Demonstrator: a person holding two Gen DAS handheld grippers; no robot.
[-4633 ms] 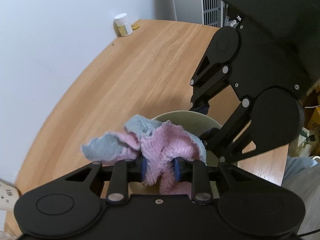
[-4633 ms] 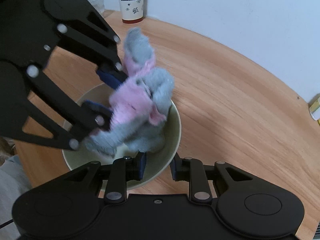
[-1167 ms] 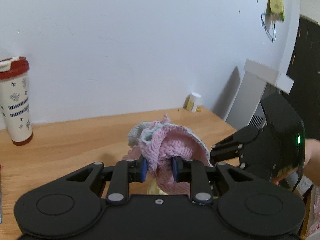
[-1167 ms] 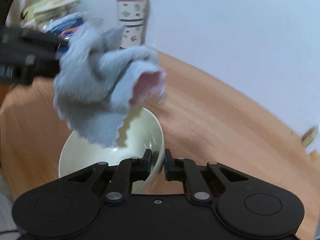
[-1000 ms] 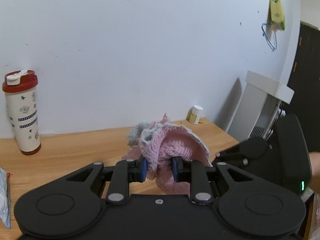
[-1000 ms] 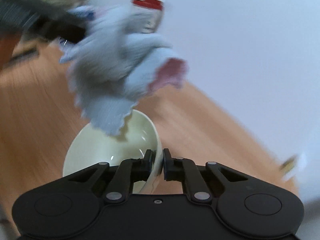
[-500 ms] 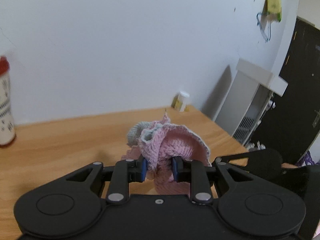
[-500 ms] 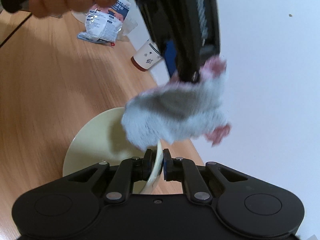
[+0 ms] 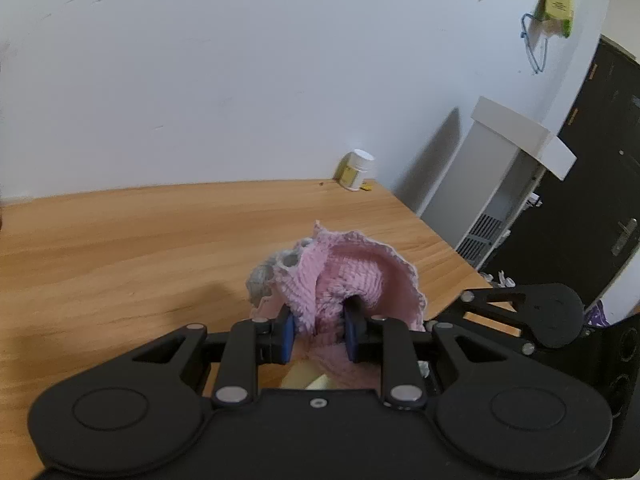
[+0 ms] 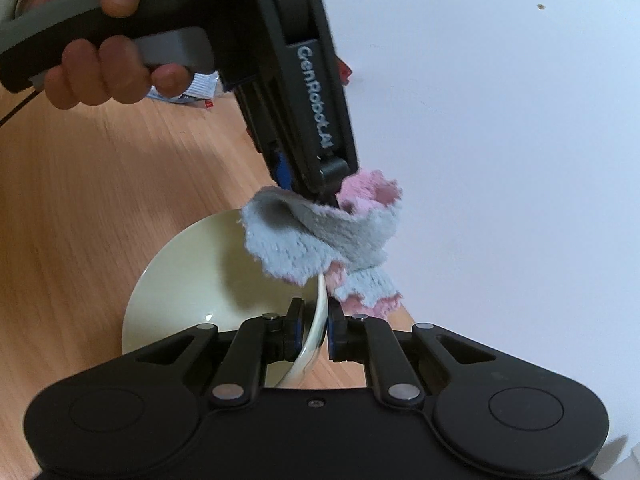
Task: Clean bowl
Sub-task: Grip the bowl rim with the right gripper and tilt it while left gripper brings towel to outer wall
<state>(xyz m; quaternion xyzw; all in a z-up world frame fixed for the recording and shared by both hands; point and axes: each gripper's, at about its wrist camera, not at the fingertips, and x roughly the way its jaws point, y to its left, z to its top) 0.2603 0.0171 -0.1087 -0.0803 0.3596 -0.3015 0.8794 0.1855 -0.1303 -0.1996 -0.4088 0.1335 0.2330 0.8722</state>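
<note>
Right gripper point(image 10: 316, 330): pinches the near rim of the bowl point(image 10: 208, 280), tilted above the table point(image 10: 80, 200).
Left gripper point(image 9: 318, 330): clamps the cloth point(image 9: 344, 276), draped over the bowl's far rim.
Handling: bowl likely hard, slick, breakable; cloth soft, light.

You are in a home. A wooden table point(image 9: 140, 240) stands against a white wall point(image 9: 240, 80), beside a dark door point(image 9: 592, 184).

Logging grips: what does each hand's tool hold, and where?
Left tongs pinch the bunched pink-and-blue cloth; right tongs clamp the bowl at its rim.
</note>
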